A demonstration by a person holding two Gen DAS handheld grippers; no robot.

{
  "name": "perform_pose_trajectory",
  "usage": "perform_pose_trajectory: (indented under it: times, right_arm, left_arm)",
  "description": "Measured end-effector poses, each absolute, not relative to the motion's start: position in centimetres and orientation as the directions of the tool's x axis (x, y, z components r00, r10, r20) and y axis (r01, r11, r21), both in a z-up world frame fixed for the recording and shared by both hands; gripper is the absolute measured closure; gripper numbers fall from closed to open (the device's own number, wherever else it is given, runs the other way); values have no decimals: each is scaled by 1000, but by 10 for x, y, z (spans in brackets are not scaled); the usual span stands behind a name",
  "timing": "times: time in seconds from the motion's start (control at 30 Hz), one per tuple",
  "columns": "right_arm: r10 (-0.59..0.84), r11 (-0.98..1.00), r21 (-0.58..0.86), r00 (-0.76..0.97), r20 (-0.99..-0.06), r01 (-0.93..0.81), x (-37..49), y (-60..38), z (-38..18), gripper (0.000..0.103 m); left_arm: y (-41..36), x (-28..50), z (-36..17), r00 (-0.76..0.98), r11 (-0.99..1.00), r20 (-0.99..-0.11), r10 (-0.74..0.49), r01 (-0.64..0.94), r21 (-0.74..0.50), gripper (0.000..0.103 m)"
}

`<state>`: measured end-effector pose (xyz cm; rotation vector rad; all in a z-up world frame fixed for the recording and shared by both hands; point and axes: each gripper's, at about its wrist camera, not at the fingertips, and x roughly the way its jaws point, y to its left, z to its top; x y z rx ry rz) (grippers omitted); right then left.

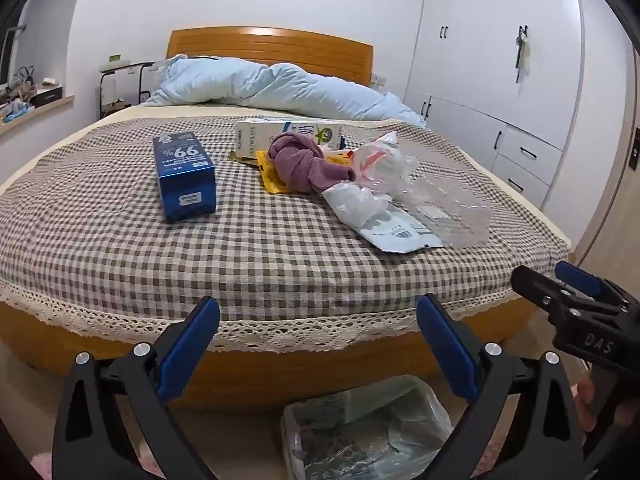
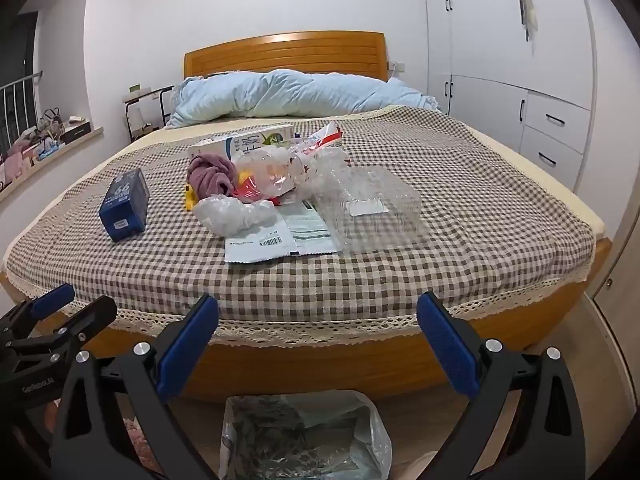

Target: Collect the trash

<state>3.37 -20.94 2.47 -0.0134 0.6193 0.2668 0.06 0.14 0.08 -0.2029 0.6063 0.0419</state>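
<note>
A heap of trash is seen in the middle of the brown-and-cream checked bedspread (image 2: 460, 200): a crumpled clear plastic clamshell tray (image 2: 372, 208), a white printed mailer bag (image 2: 280, 240), a mauve knotted cloth (image 2: 210, 176) and a white milk carton (image 2: 244, 142). 1 blue cardboard box (image 2: 124, 206) lies apart, to the left. The left gripper (image 1: 318, 346) and right gripper (image 2: 318, 346) are held wide apart, empty, near the bed's foot, above a plastic-lined waste bin (image 2: 304, 436).

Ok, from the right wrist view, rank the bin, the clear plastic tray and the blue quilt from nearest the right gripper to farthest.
1. Bin: on the floor, just below the right gripper.
2. Clear plastic tray: on the bed, mid-way, slightly right.
3. Blue quilt: by the headboard.
</note>
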Motion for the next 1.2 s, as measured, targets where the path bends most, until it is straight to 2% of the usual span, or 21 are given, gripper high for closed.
perform_pose_trajectory:
  times: [0.07, 0.1, 1.2]
  right_arm:
    - [245, 965, 71, 780, -576, -251, 34, -209, 24, 8]
    - [246, 965, 72, 780, -576, -251, 34, -209, 24, 8]
    - [239, 967, 63, 785, -572, -248, 34, -209, 23, 8]
  left_arm:
    - [3, 0, 3, 828, 980, -560, -19, -95, -173, 7]
    - [-6, -5, 4, 841, 988, -541, 7, -89, -126, 7]
    - [-3, -8, 6, 846, 984, -534, 11, -103, -143, 7]
